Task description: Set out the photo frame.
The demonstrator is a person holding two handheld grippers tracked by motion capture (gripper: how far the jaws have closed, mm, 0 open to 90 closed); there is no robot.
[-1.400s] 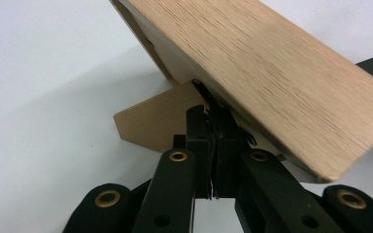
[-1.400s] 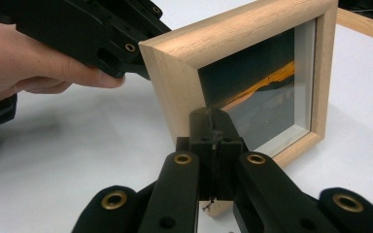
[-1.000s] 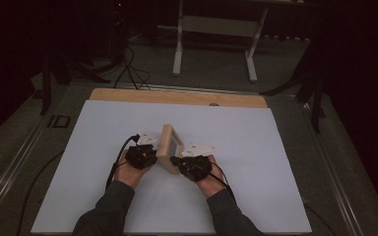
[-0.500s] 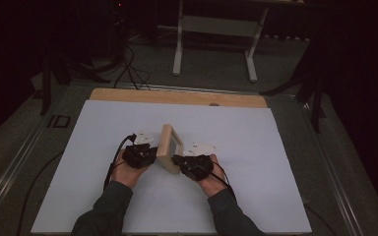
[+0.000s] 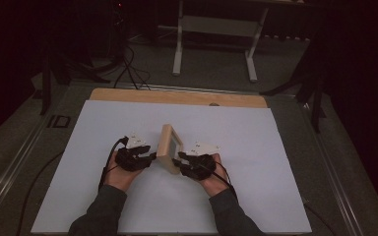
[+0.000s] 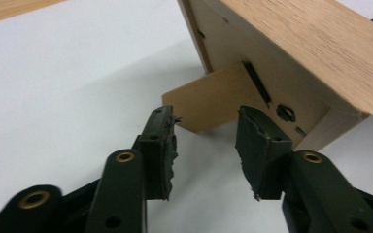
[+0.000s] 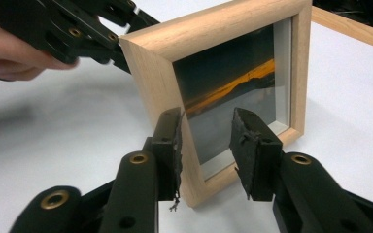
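Frame: a small wooden picture frame (image 5: 169, 147) stands upright on its edge on the white worktop (image 5: 256, 196), about midway between the left and right edges and nearer the person's edge than the far one.
Back of frame: in the left gripper view, its brown back board and folded-out cardboard stand (image 6: 209, 99) face the left gripper.
Front of frame: in the right gripper view, the glass with a dark picture crossed by an orange streak (image 7: 233, 87) faces the right gripper.
Left gripper (image 5: 150, 158): just beside the frame's back, jaws spread and just been opening; the stand's lower edge lies beyond the gap, pads pressing nothing.
Right gripper (image 5: 178, 163): just beside the frame's near corner, jaws apart and just been opening, the lower front corner (image 7: 194, 194) lying in the gap, pads clear of the wood.
Frame between grippers: one gripper on each side.
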